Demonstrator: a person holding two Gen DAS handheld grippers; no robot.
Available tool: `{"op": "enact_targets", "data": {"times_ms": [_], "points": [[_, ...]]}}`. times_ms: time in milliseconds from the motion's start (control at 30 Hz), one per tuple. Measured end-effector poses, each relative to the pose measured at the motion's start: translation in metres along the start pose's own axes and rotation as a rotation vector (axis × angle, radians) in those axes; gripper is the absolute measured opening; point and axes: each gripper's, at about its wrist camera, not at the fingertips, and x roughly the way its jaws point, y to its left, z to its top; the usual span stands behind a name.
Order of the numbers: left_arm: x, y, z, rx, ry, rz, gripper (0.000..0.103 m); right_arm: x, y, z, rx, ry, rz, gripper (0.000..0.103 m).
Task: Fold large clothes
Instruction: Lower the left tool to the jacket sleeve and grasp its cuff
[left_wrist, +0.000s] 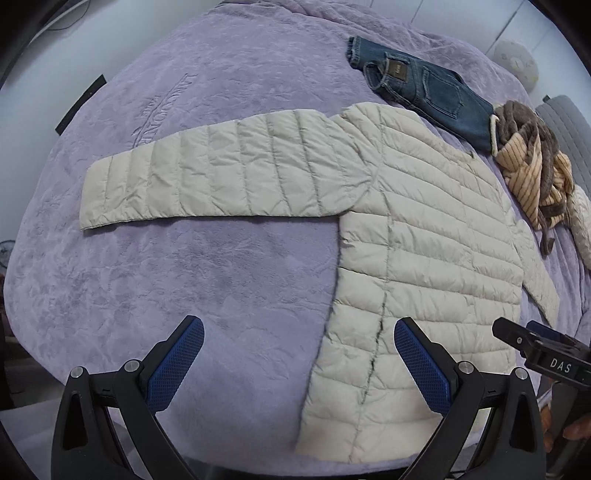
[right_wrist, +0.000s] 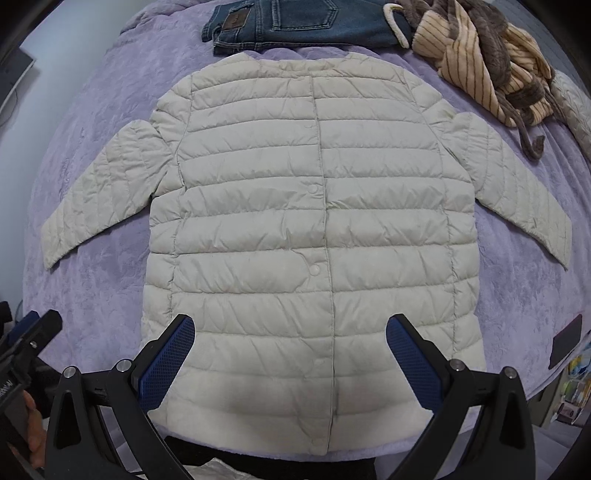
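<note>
A cream quilted puffer jacket (right_wrist: 317, 221) is lying flat, front up and snapped closed, on a bed covered with a lilac plush blanket (left_wrist: 192, 266). Its collar is pointing away from both cameras and its hem is lying nearest them. Both sleeves are spreading outward from the jacket's body; in the left wrist view one sleeve (left_wrist: 221, 170) is stretching out straight to the side of the body.

The left gripper (left_wrist: 299, 363) is hovering with its blue-padded fingers spread wide apart, gripping nothing. It is straddling the jacket's side edge near the hem: one finger is showing over the jacket's body and the other over bare blanket beside the jacket. Whether either finger is touching the fabric cannot be told.

The right gripper (right_wrist: 290, 356) is also standing wide open and holding nothing. It is sitting over the jacket's hem, with the snap placket running between its two fingers.

Beyond the jacket's collar, a pair of folded blue denim jeans (right_wrist: 295, 22) is lying on the blanket, just beside the collar. Next to the jeans, off the jacket's shoulder, a crumpled tan striped garment with brown fuzzy trim (right_wrist: 487, 62) is sitting in a heap.
</note>
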Motion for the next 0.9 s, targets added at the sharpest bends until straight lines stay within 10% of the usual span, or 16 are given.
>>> {"op": "enact_targets", "data": {"times_ms": [533,900], "points": [[0.108,0.187,0.051,-0.419,-0.072,-0.052,0.103,0.068,0.117,0.074,-0.178,-0.026,0.02,0.103],[0.141,0.211,0.076,-0.516,-0.153,-0.056,0.103,0.104,0.192,0.133,-0.276,-0.159,0.06,0.099]]}}
